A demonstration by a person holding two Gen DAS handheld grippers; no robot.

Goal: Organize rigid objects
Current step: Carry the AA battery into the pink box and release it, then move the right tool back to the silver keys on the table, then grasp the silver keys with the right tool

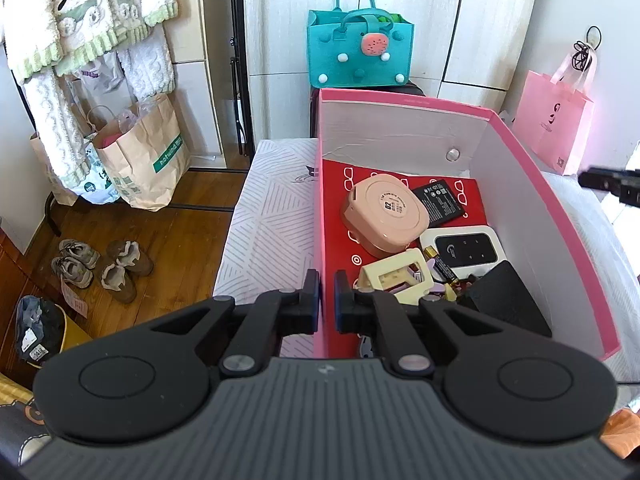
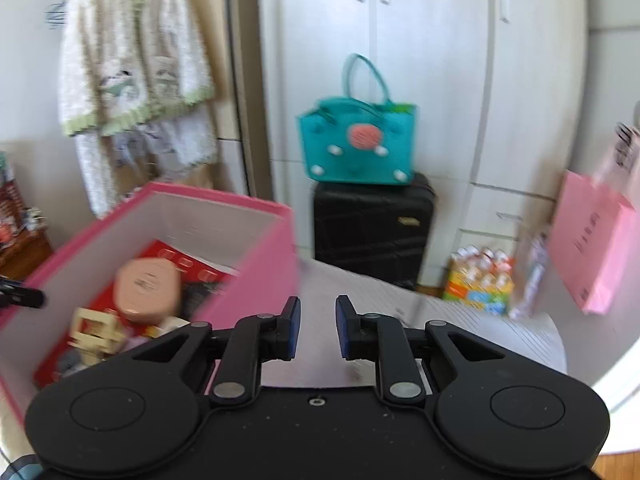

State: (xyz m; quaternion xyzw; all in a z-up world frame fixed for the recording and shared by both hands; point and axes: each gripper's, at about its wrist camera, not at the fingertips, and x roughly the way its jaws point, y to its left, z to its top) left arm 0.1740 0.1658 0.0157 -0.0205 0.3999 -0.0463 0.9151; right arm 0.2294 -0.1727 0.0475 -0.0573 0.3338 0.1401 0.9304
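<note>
Here, the contents as seen. Pink box, open-topped with white inner walls, stands on a bed with a white striped cover, near its far edge. Left tool: fingers nearly together, clamped on the box's left wall, one pad outside and one inside. Right tool: fingers apart, holding nothing, over the bed cover just right of the box; this view is blurred.

Inside the box, on a red printed sheet lining its floor:
- peach rounded case, towards the middle, tilted;
- black flat battery pack touching the case's right side;
- white device with black face against the right wall;
- cream square clip at the near end, just beyond the left tool's inner finger;
- black-and-gold cell between clip and white device;
- black flat slab in the near right corner.

Around the bed: teal felt bag on a black suitcase beyond the far edge; pink paper bag hanging right; brown paper bag and shoes on the wooden floor, left; fleece garments hanging above them; a pack of bottles on the floor, right.
</note>
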